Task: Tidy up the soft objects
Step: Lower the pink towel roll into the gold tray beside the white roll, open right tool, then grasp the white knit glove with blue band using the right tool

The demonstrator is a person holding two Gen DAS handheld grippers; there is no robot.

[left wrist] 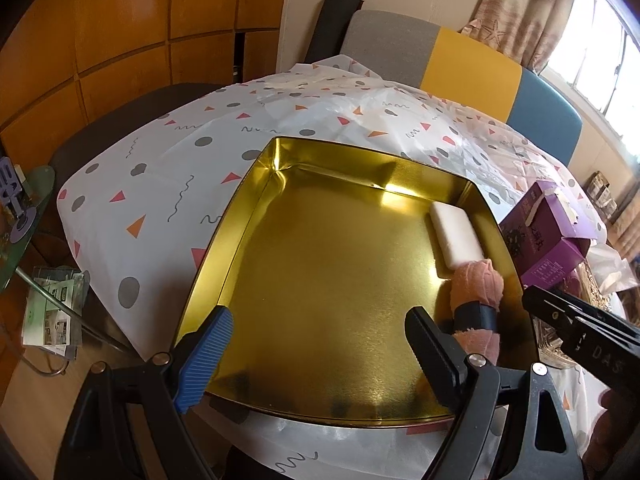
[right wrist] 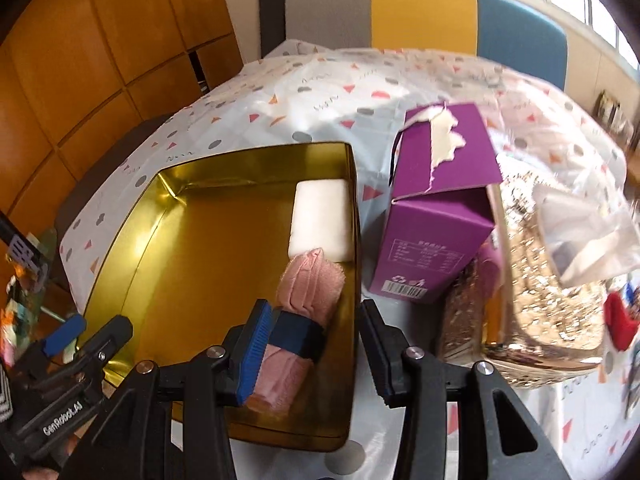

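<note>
A table under a white patterned cloth [left wrist: 160, 168] fills both views, with a grey, yellow and blue chair [right wrist: 420, 12] at 12 o'clock behind it. On the cloth sits a wide gold tin [left wrist: 320, 264], open at the top. At 3 o'clock of the tin stands a torn purple box [right wrist: 436, 216], leaning against a glittery gold basket [right wrist: 552, 280].

Inside the tin, along its 3 o'clock wall, lie two soft things: a white pad [right wrist: 320, 220] toward 1 o'clock and, touching its near end, a pink roll [right wrist: 304, 308] bound by a dark band.

The right gripper [right wrist: 316, 356] has its fingers apart, straddling the tin's 3 o'clock wall; the blue pad rests against the roll's band. The left gripper [left wrist: 320, 356] hangs over the tin's 6 o'clock edge, fingers spread wide and holding nothing.
</note>
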